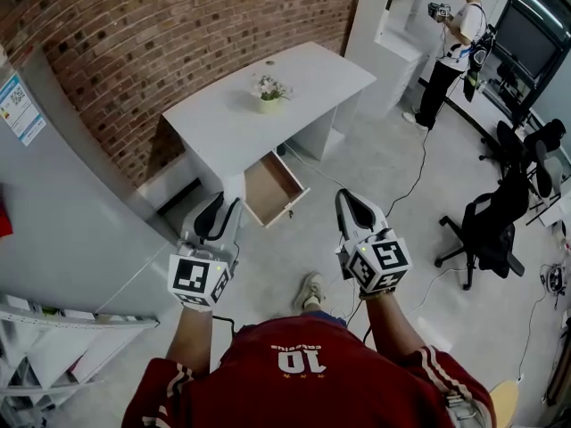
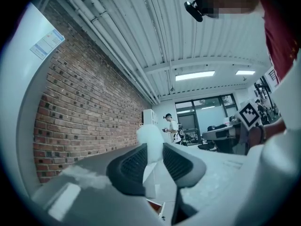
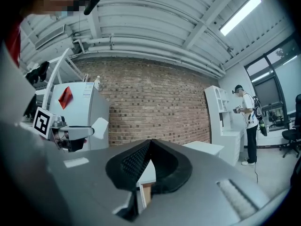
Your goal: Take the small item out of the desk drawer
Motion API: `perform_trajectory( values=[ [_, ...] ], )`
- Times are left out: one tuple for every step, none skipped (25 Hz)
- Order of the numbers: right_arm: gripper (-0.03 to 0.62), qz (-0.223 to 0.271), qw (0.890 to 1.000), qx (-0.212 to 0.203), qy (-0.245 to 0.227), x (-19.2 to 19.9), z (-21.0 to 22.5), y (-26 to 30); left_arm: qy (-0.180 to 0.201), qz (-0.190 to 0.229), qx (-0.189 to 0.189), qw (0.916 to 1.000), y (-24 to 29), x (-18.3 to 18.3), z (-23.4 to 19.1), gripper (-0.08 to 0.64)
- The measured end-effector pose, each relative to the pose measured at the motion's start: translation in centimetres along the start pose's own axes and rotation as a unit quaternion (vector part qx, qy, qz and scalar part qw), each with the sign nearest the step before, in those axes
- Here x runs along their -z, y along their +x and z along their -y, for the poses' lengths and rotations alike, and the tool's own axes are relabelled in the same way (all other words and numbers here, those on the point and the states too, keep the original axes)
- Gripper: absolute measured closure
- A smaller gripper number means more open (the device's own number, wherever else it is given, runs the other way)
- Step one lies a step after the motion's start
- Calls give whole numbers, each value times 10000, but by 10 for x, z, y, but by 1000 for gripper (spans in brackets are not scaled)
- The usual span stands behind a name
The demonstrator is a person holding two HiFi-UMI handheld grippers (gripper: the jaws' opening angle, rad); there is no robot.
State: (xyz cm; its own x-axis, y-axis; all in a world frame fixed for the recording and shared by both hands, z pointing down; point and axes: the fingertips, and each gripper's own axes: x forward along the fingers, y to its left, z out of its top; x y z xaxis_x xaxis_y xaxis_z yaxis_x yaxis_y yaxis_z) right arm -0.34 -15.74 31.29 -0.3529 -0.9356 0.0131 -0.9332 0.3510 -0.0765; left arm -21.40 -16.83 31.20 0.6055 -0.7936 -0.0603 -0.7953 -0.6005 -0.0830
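Blurred white item (image 2: 149,136) in left tool (image 2: 154,148), kind unclear

White desk (image 1: 303,83), small potted flowers (image 1: 269,92) on its top, drawer (image 1: 272,188) pulled open

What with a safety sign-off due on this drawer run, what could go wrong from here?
1. The small white soft item appears pinched only at the very tips of the left tool, so it could slip out and drop.
2. The open wood-lined drawer of the white desk juts out and could be knocked in passing.
3. A thin dark cable lies loose in the walking path, a possible trip.
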Motion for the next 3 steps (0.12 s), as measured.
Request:
perform_trajectory(
  values=[
    [591, -8, 10000, -26, 3, 0, -2, 0, -16, -9, 14, 10000, -1, 1, 0, 443],
    [591, -16, 10000, -59, 5, 1, -4, 0, -31, -19, 32, 10000, -3, 1, 1, 443],
    [591, -23, 10000, -93, 8, 2, -7, -1, -47, -30, 50, 10000, -4, 2, 1, 443]
  ],
)
